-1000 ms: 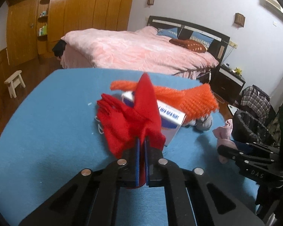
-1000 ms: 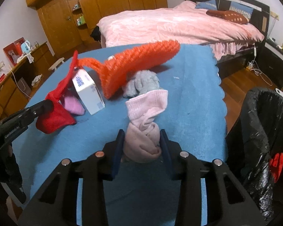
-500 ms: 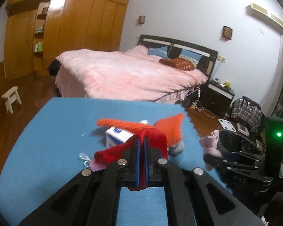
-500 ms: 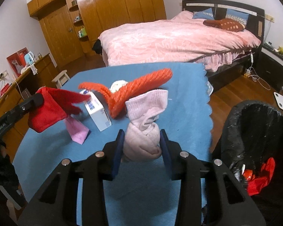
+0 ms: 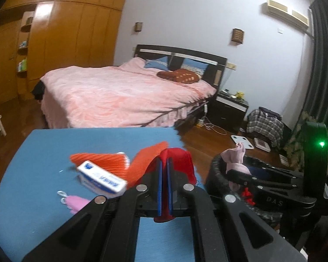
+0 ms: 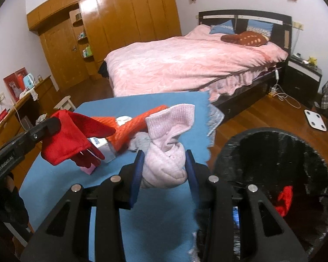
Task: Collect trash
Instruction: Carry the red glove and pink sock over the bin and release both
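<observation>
My left gripper is shut on a red glove and holds it above the blue table; the glove also hangs in the right wrist view. My right gripper is shut on a balled pink sock, held near the table's right edge beside the black-lined trash bin. The sock also shows in the left wrist view over the bin. On the table lie an orange knit cloth, a white and blue box and a small pink item.
Red trash lies inside the bin. A grey sock lies by the orange cloth. A pink bed stands behind the table, a nightstand and a white scale on the wood floor to the right.
Both grippers have risen and swung right toward the bin. The red glove is lifted off the table. The pink sock has moved from over the table to the bin's rim.
</observation>
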